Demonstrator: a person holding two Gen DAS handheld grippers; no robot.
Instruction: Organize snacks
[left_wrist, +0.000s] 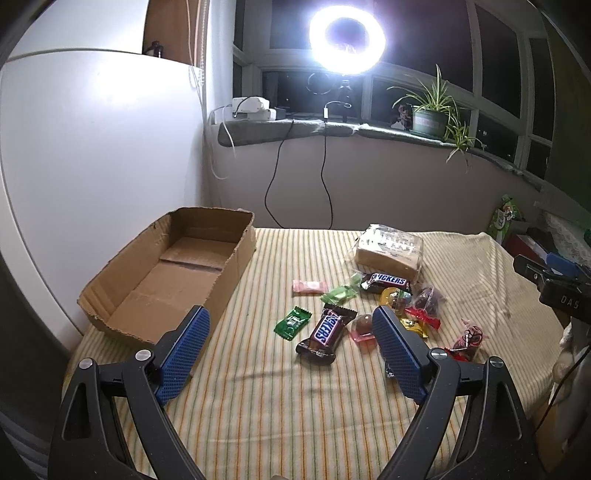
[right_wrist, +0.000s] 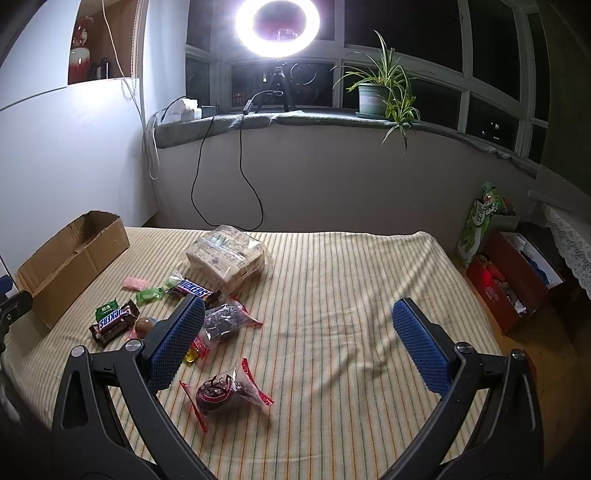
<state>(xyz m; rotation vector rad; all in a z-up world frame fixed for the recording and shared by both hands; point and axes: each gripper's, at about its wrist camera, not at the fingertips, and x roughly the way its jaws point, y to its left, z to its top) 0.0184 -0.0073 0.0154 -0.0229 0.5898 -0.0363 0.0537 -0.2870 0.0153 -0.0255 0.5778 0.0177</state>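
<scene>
Surface: striped cloth (left_wrist: 280, 398) under a ring light (left_wrist: 347, 35).
Left wrist view: left gripper (left_wrist: 291, 332) spread wide, holding nothing; cardboard box (left_wrist: 166, 280) interior bare; Snickers bar (left_wrist: 325, 330) between the fingers.
Right wrist view: right gripper (right_wrist: 299, 321) spread, holding nothing; red-edged packet (right_wrist: 221, 393) nearest; red crate (right_wrist: 513, 280) beside the bed.

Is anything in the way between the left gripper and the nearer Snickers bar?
Nothing visible. The left gripper is open above the striped cloth, and the nearer Snickers bar lies on the cloth ahead between its fingers, with only bare cloth before it.
</scene>
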